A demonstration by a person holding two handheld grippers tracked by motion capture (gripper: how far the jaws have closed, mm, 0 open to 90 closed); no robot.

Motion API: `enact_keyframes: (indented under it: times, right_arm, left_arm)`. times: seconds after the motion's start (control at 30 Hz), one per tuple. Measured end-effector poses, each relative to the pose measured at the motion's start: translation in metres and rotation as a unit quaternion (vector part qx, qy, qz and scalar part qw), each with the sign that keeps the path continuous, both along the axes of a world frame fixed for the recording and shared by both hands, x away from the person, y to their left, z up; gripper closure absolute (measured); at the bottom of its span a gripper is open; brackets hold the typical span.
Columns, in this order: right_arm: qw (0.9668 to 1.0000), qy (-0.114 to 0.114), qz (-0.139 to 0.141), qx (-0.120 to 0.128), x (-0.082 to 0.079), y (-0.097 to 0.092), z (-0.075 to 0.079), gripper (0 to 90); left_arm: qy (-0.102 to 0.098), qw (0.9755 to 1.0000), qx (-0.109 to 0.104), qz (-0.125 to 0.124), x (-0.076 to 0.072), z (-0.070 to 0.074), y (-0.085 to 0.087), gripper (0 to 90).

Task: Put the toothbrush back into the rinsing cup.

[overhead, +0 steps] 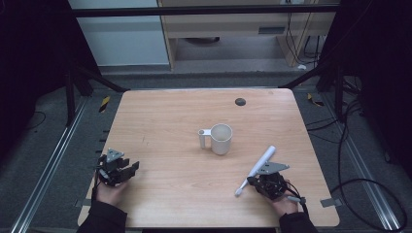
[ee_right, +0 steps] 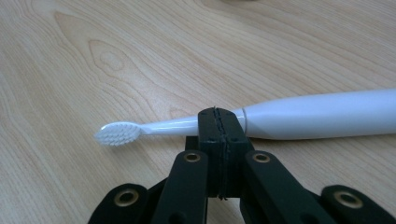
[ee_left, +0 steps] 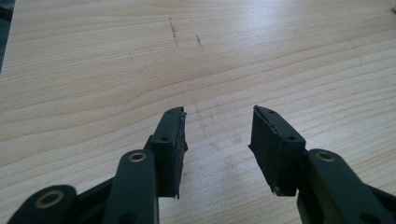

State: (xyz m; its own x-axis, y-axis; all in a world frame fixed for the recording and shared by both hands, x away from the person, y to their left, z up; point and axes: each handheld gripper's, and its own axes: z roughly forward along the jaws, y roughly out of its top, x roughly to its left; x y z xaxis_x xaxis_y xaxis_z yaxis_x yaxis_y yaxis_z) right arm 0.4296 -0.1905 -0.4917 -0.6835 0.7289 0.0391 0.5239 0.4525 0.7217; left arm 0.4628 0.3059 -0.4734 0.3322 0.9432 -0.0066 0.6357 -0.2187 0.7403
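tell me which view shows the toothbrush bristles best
The right gripper view: the toothbrush lies close up, its bristles sharp, the right hand-held gripper shut on its neck. In the high view the brush is small, its head end just a pale tip.

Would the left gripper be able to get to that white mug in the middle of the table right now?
Probably yes. The left gripper is open and holds nothing, and only bare table lies between it and the mug. The mug's handle faces that side.
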Motion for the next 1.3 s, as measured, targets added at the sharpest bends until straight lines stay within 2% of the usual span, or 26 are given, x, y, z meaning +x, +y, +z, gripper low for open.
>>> enact_keyframes:
  times: [0.27, 0.43, 0.6, 0.8, 0.97, 1.1, 1.3]
  right_arm:
    - [1.0, 0.0, 0.001, 0.0, 0.003, 0.005, 0.0, 89.9]
    - [0.9999, -0.015, -0.004, 0.008, 0.003, 0.001, 0.006, 89.9]
    - [0.9974, -0.046, -0.052, 0.021, 0.01, -0.019, 0.017, 90.0]
    - [0.9922, -0.062, -0.104, 0.026, 0.02, -0.043, 0.023, 90.0]
    - [0.9884, -0.066, -0.132, 0.036, 0.033, -0.053, 0.023, 90.0]
    - [0.9861, -0.075, -0.144, 0.034, 0.049, -0.057, 0.024, 90.0]
    - [0.9839, -0.074, -0.159, 0.031, 0.069, -0.062, 0.021, 90.0]
  left_arm:
    - [0.0, 1.0, 0.0, -0.001, 0.0, 0.0, 0.0, 53.9]
    - [0.001, 1.0, 0.001, 0.0, 0.0, 0.0, 0.0, 54.0]
    - [-0.001, 1.0, 0.0, 0.001, 0.0, 0.0, 0.0, 54.3]
    - [0.0, 1.0, 0.002, 0.0, 0.001, 0.0, 0.0, 54.9]
    - [-0.002, 1.0, 0.001, 0.001, 0.001, 0.001, -0.001, 55.6]
    - [-0.002, 1.0, 0.002, 0.0, 0.001, 0.001, 0.0, 55.6]
    - [-0.002, 1.0, 0.001, 0.001, 0.001, 0.0, 0.0, 55.6]
